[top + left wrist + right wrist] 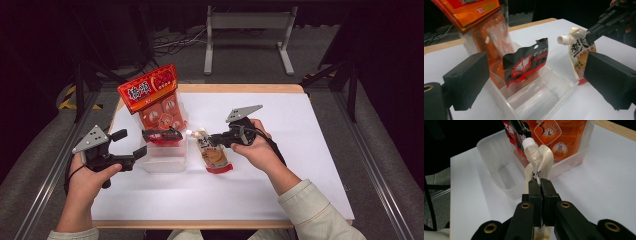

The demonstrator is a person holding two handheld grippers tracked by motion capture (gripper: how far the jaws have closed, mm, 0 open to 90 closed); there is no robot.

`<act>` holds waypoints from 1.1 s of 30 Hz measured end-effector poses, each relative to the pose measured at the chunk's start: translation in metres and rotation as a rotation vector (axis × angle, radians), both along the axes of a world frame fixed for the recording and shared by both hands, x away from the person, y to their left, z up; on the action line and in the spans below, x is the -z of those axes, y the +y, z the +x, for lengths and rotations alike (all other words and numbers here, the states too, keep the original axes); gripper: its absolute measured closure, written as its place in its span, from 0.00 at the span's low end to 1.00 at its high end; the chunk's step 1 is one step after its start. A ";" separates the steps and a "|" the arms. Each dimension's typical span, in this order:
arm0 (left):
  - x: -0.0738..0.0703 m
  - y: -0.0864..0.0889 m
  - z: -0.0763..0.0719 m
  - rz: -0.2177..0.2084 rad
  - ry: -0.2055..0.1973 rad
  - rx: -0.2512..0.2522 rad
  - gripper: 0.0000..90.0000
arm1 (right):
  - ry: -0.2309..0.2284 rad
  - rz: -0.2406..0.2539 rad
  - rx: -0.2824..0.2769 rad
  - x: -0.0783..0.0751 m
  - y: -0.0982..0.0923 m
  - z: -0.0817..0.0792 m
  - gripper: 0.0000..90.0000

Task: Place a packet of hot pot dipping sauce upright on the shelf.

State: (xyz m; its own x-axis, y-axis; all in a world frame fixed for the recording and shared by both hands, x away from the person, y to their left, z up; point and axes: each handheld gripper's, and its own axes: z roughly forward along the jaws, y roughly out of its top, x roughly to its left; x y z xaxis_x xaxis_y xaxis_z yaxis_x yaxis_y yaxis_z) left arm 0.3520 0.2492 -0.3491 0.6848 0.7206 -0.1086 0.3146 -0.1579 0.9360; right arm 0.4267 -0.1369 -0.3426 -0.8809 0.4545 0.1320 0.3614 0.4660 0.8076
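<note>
While two packs, the tall orange snack bag [155, 100] and the small black-and-red sachet [527, 63], already stand in the clear plastic bin [165, 162], your right gripper [540, 182] has its fingers pinching the cream spouted pouch [214, 152] beside the bin on the white worktop [300, 145]. Your left gripper [131, 145] waits, fingers spread and empty; judging by this, the pouch is left to go in.

Lab: dark curtains, floor cables [172, 42], metal frame [248, 30]

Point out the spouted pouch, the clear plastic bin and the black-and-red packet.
Spouted pouch [579, 53]: left gripper view, on its printed front.
Clear plastic bin [489, 150]: right gripper view, on its near-left wall.
Black-and-red packet [525, 65]: left gripper view, on its red label.
</note>
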 end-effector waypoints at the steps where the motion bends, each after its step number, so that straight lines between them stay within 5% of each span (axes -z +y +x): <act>1: 0.000 -0.001 0.000 0.000 -0.002 0.002 0.08 | -0.006 0.003 0.001 -0.001 -0.001 -0.001 0.99; 10: 0.000 -0.004 0.000 0.014 -0.012 0.010 0.10 | -0.064 0.064 -0.026 -0.017 -0.007 -0.012 0.99; 33: -0.002 -0.032 -0.002 -0.026 -0.044 0.156 0.12 | -0.170 0.190 -0.137 -0.048 0.017 -0.037 0.99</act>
State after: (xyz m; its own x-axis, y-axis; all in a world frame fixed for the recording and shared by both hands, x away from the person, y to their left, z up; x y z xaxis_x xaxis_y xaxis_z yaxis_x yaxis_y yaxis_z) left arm 0.3498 0.2168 -0.3471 0.7926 0.6026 -0.0932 0.2467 -0.1770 0.9528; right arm 0.3897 -0.1201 -0.2945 -0.9493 0.3105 0.0490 0.1577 0.3356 0.9287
